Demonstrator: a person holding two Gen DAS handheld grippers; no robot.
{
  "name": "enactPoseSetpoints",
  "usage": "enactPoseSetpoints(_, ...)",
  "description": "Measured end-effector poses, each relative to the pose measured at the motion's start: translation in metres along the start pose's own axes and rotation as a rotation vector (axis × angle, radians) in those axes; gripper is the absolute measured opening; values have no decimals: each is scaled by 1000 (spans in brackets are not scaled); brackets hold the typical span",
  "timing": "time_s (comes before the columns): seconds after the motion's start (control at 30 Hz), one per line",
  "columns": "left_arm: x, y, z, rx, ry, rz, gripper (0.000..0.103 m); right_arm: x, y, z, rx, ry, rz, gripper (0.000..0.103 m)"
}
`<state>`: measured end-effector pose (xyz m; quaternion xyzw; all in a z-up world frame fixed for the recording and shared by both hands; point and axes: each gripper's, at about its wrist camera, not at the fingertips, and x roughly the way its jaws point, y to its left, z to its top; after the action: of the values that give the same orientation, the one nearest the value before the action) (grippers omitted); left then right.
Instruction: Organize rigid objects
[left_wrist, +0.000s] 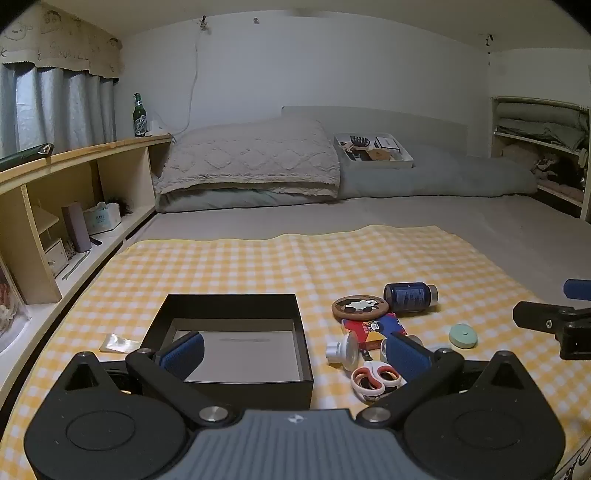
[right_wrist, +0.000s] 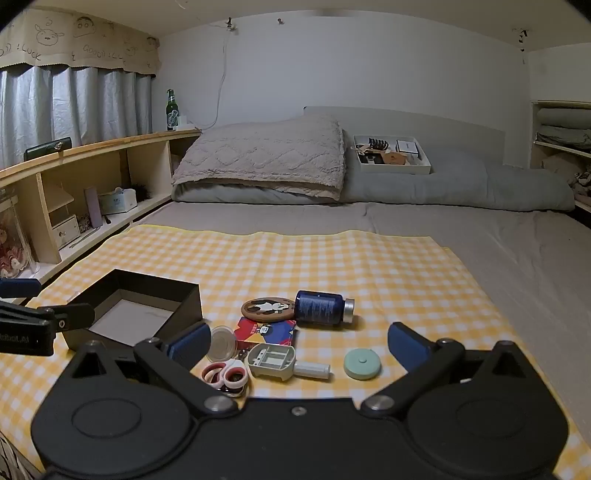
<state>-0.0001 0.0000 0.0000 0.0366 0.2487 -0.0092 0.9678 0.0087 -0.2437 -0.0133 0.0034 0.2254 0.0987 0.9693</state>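
Note:
An empty black box (left_wrist: 236, 332) (right_wrist: 136, 310) sits on the yellow checked cloth (left_wrist: 295, 258). To its right lie a blue bottle (right_wrist: 323, 307), a round panda coaster (right_wrist: 267, 308), a red and blue card (right_wrist: 266, 330), red-handled scissors (right_wrist: 225, 374), a grey plastic tool (right_wrist: 284, 362), a clear round lid (right_wrist: 221, 343) and a mint round disc (right_wrist: 362, 363). My left gripper (left_wrist: 295, 350) is open over the box's near side. My right gripper (right_wrist: 297, 347) is open above the small items.
A wooden shelf (left_wrist: 74, 192) runs along the left with a green bottle (left_wrist: 139, 115). Pillows (left_wrist: 251, 162) and a white tray (left_wrist: 373, 151) of items lie at the bed's head. A clear wrapper (left_wrist: 118, 343) lies left of the box.

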Motion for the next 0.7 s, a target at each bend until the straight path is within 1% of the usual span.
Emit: enactPoseSetpoints(0.7, 0, 0, 0, 5, 3, 3, 103, 0, 0, 0, 1, 1, 0, 103)
